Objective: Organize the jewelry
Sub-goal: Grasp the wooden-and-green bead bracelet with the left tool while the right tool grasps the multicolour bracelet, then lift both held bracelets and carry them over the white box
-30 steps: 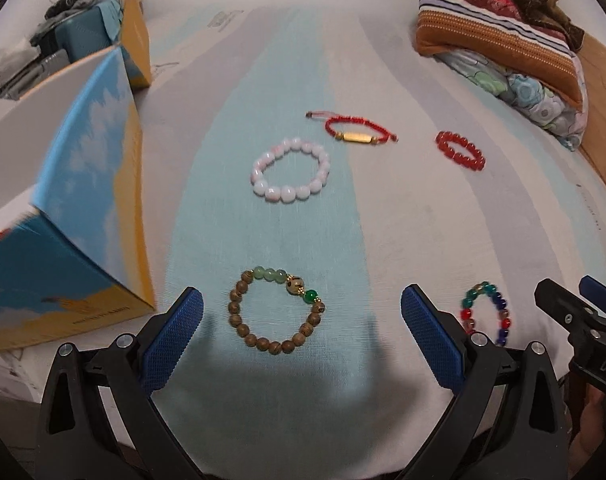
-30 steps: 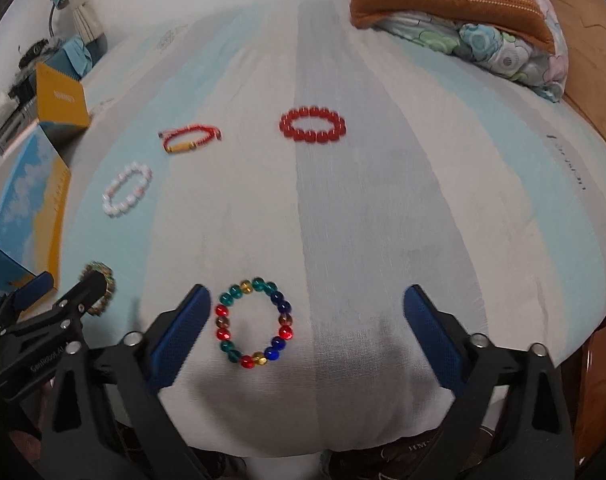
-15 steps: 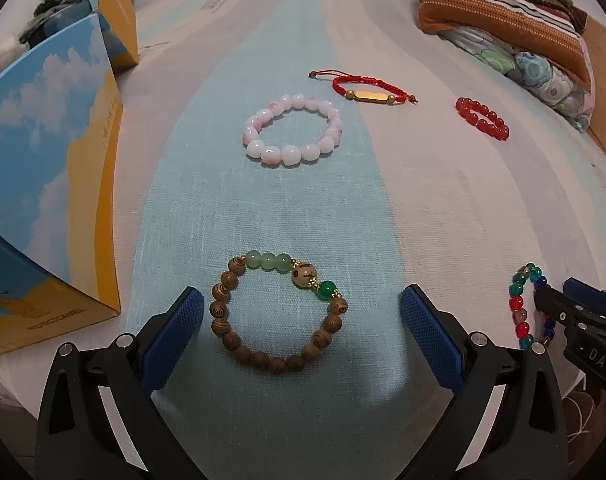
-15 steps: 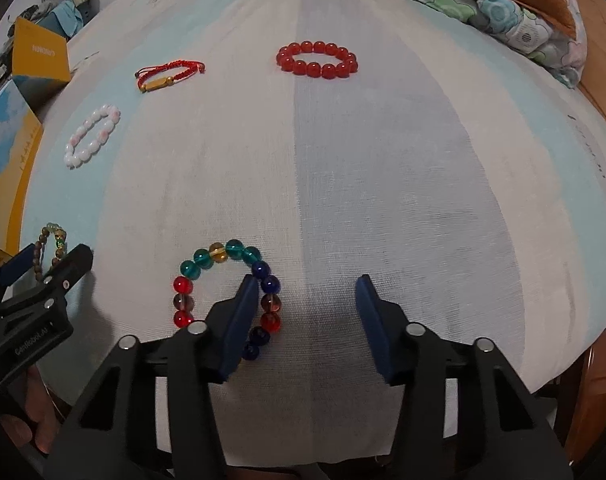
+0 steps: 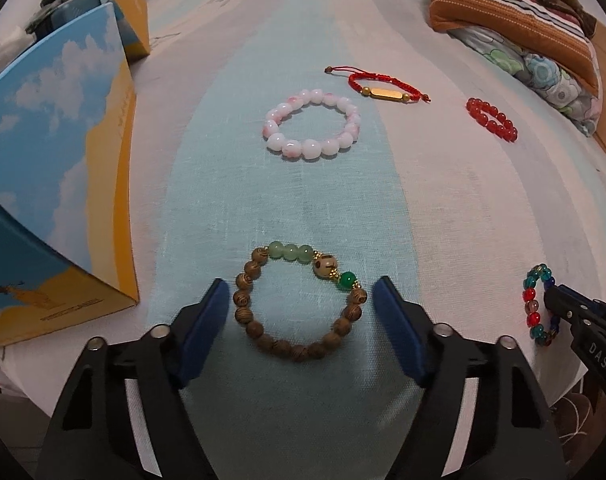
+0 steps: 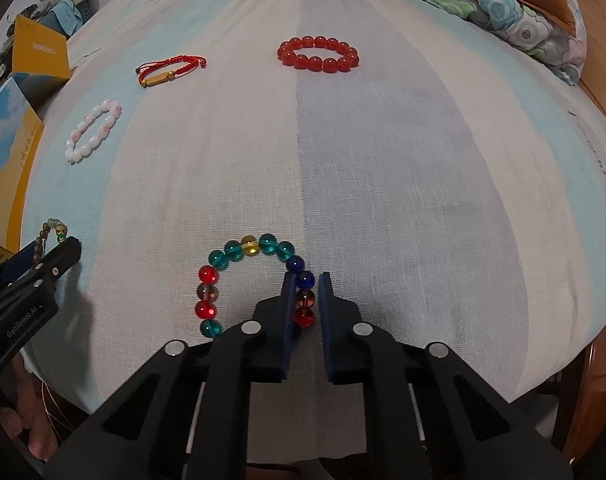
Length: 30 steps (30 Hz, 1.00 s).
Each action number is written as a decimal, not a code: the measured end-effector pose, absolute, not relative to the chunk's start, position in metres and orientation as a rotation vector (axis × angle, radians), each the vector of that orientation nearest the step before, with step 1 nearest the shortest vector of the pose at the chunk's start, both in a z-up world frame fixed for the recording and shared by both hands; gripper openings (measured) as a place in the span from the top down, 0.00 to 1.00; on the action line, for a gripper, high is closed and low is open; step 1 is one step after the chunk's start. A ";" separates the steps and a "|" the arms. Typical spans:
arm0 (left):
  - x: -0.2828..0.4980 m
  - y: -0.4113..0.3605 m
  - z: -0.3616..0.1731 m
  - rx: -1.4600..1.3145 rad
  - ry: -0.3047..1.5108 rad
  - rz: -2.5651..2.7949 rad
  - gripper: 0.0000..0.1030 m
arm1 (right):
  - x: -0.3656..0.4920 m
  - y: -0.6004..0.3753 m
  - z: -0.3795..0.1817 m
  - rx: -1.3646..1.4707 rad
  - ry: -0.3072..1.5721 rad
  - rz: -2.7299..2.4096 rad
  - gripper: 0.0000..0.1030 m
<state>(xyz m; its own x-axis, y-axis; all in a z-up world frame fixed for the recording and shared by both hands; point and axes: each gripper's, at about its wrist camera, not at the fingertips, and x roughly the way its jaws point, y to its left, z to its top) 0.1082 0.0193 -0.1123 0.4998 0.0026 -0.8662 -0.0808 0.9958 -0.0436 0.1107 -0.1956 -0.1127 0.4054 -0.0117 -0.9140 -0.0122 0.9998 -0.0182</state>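
Near the bed's (image 6: 383,160) front edge, the right claw (image 6: 305,300) is pinched onto one side of the multicolored bead bracelet (image 6: 239,252), probably to lift it. The left claw (image 5: 299,312) has just been narrowing around the wooden bead bracelet (image 5: 299,350), pads not touching yet. Can't see the colored bracelet's near beads behind the claw.

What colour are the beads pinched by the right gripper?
Blue, brownish and red beads, clearest in the right wrist view.
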 end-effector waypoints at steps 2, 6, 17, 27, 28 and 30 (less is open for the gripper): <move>0.107 0.020 -0.112 -0.081 1.050 0.052 0.41 | 0.111 -0.196 -0.113 -0.027 1.152 0.000 0.90; 0.107 0.023 -0.110 -0.083 1.060 0.061 0.52 | 0.111 -0.194 -0.113 -0.038 1.149 -0.009 0.91; 0.101 0.038 -0.105 -0.156 1.069 0.054 0.93 | 0.111 -0.196 -0.110 -0.013 1.122 -0.012 0.91; 0.096 0.028 -0.095 -0.142 1.058 0.010 0.93 | 0.107 -0.197 -0.097 0.032 1.069 0.024 0.91; 0.095 0.027 -0.093 -0.136 1.052 0.010 0.93 | 0.107 -0.197 -0.095 0.038 1.067 0.026 0.91; 0.095 0.025 -0.090 -0.132 1.049 0.007 0.93 | 0.106 -0.196 -0.091 0.048 1.055 0.033 0.91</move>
<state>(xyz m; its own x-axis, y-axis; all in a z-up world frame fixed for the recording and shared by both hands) 0.0946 0.0254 -0.0902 0.4990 -0.0577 -0.8647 -0.0685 0.9920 -0.1057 0.1057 -0.1960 -0.0911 0.4929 0.0503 -0.8686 -0.0045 0.9985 0.0553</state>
